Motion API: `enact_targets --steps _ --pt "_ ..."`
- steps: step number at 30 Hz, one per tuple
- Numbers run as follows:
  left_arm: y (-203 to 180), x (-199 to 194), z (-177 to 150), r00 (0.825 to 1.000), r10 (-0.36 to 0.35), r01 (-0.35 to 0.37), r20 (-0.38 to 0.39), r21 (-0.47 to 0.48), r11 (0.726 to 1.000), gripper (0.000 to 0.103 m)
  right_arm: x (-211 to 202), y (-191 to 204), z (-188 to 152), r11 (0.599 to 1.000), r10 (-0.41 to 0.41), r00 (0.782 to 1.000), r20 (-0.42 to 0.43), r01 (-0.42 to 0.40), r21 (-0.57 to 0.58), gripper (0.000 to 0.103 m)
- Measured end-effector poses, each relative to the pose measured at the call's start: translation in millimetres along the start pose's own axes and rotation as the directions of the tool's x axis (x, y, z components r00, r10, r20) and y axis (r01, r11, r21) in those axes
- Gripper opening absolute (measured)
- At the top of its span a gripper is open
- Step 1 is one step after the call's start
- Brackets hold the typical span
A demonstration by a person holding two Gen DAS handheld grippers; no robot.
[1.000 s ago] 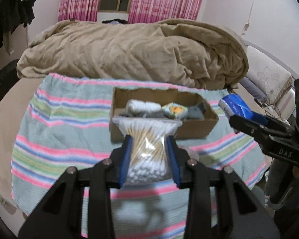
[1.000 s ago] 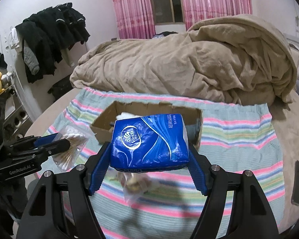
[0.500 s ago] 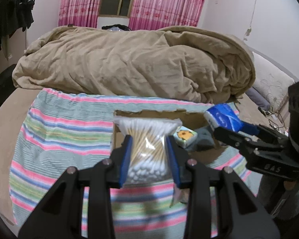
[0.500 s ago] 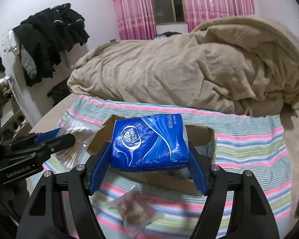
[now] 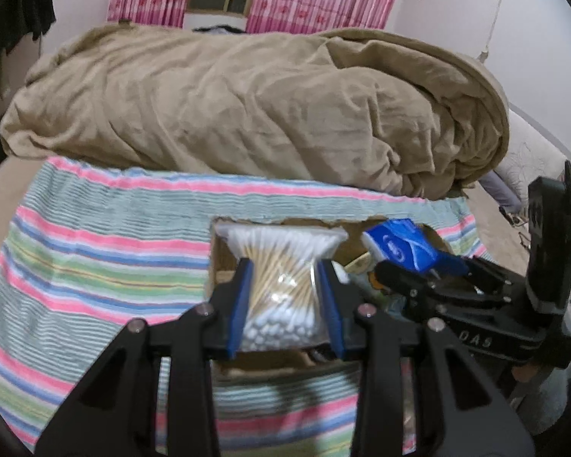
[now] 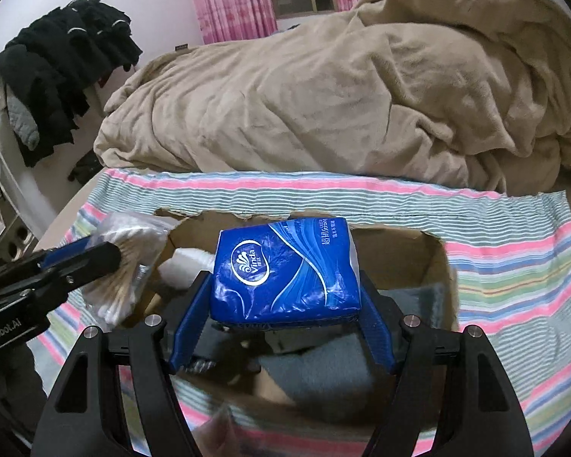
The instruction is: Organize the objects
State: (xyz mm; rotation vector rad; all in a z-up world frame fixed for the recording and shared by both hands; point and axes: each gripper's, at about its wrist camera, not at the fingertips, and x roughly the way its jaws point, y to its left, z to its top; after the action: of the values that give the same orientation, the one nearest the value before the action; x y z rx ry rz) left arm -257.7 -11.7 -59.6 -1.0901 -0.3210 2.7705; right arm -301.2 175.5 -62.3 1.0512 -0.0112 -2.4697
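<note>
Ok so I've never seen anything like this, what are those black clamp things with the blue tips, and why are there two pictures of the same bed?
Those are hand-held grippers, one in each of a person's hands; there is no robot arm. Each carries a wide-angle camera looking forward along its two fingers, so you get two views of one scene.

In the left wrist view, the left gripper is shut on a bag of cotton swabs. In the right wrist view, the right gripper is shut on a blue tissue pack. Each gripper also shows at the edge of the other's picture.

Both are held over an open cardboard box that sits on a striped cloth spread over the bed. The box already holds some grey fabric and a white item I cannot identify. Behind lies a bunched tan blanket.
</note>
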Motion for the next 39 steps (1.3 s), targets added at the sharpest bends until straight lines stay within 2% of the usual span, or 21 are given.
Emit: enact_targets --steps 7,12,14,15,16,19,22,25,39 --pt "3.0 27.6 -2.5 0.998 0.037 -0.036 -0.046 0.013 0.999 0.038 24.1 -1.0 -0.5 1.0 0.004 0.999 -0.039 -0.003 0.019 0.076" --pt "5.2 29.1 -3.8 0.997 0.048 -0.048 -0.064 0.003 0.999 0.043 25.7 1.5 -1.4 1.0 0.01 0.999 -0.046 -0.009 0.026 0.076" --pt "3.6 25.1 -3.6 0.997 0.05 -0.05 -0.061 0.004 0.999 0.052 25.1 1.4 -1.4 0.999 0.01 0.999 -0.051 -0.008 0.034 0.077" --pt "3.0 22.6 -3.4 0.997 0.049 -0.049 -0.058 0.002 0.999 0.057 23.4 0.8 -1.4 0.999 0.013 0.999 -0.052 -0.011 0.043 0.077" --pt "2.8 19.5 -3.5 0.998 0.043 -0.043 -0.051 -0.003 0.999 0.066 21.6 0.9 -1.3 0.999 0.016 0.999 -0.051 -0.014 0.048 0.078" --pt "0.3 8.0 -3.3 0.999 0.037 -0.038 -0.039 -0.007 0.999 0.067 11.3 0.0 -0.1 0.998 0.019 0.999 -0.031 -0.018 0.058 0.086" --pt "-4.4 -4.8 -2.9 0.999 0.041 -0.041 -0.027 -0.001 0.999 0.068 -2.0 1.2 2.6 0.998 0.011 1.0 -0.008 -0.011 0.055 0.087" --pt "-8.1 -20.5 -2.5 0.999 0.041 -0.041 -0.007 -0.005 0.999 0.075 -16.3 3.6 3.9 0.999 0.004 1.0 0.014 -0.004 0.05 0.087" --pt "-21.7 -94.5 -22.7 0.997 0.045 -0.044 0.058 -0.011 0.999 0.076 -85.3 20.7 -10.7 0.999 -0.001 0.997 0.074 -0.001 0.032 0.087"
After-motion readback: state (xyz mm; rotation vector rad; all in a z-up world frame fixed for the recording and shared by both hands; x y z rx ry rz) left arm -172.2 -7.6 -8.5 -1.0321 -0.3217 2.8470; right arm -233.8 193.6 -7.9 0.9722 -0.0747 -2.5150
